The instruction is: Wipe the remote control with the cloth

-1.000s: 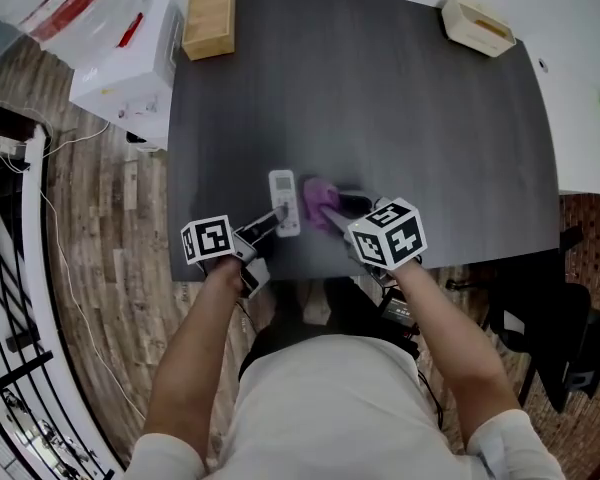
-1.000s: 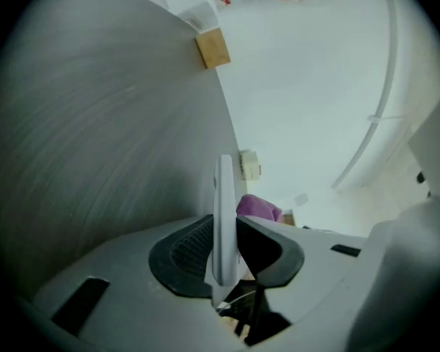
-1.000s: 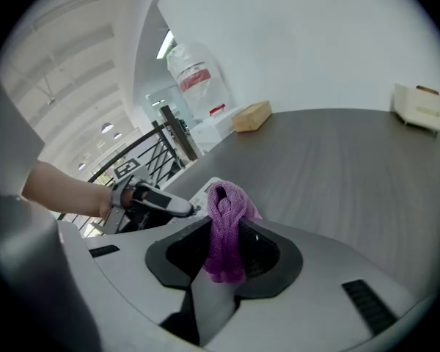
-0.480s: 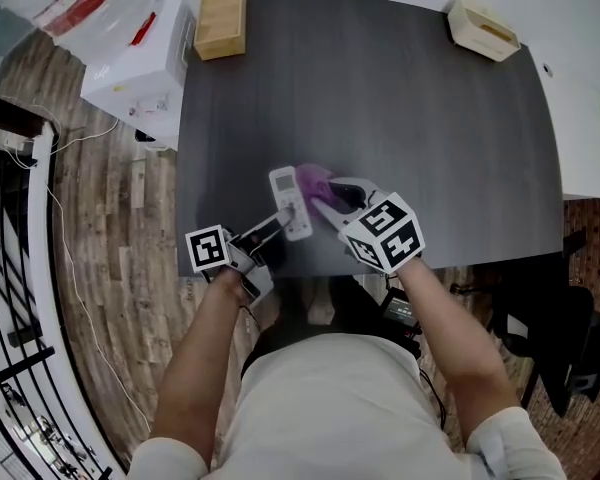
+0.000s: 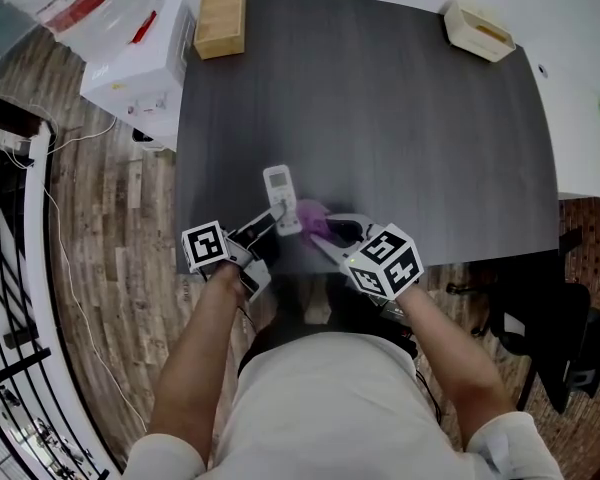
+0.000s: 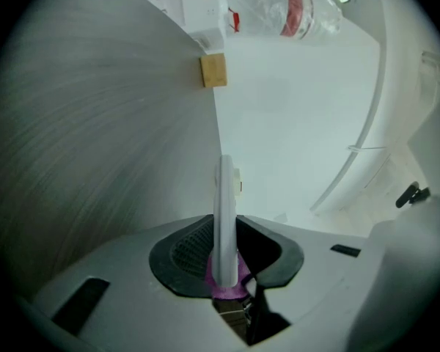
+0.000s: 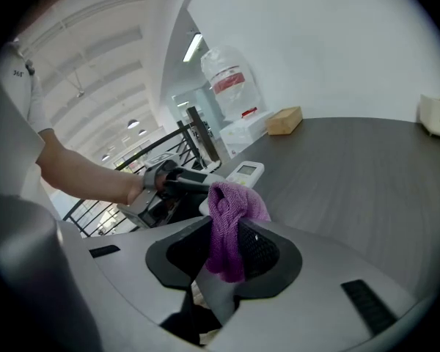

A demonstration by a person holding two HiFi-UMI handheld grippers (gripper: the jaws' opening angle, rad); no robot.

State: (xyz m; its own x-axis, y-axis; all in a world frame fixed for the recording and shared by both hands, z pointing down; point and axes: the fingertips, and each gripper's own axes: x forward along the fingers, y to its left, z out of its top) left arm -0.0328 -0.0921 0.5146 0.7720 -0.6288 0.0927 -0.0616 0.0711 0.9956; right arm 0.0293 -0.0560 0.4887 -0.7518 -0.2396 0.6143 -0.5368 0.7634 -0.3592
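- L gripper (image 5: 272, 220) is clamping the near end of the white remote (image 5: 281, 193). In the left gripper view the jaws are pressing on both flat faces and the remote is standing edge-on between them.
- Remote is pointing away from the person, over the near part of the dark table (image 5: 400, 118), w/ its screen end farthest out. Can't tell if that end is touching the tabletop.
- R gripper (image 5: 325, 230) is pinching a bunched purple cloth (image 5: 310, 215). In the right gripper view the jaws are closing on the cloth's lower part and the bunch is sticking up past the tips.
- Cloth is sitting just right of the remote's near end, apparently touching it. A bit of purple is also showing under the remote in the left gripper view.
- Both grippers are meeting near the table's front edge, L coming in from the left, R from the right.
- Wooden box (image 5: 221, 20) is sitting at the far-left corner and a beige tray (image 5: 477, 28) at the far-right corner, both well apart from the remote.
- White carton (image 5: 140, 63) is standing on the floor beside the table's left side.
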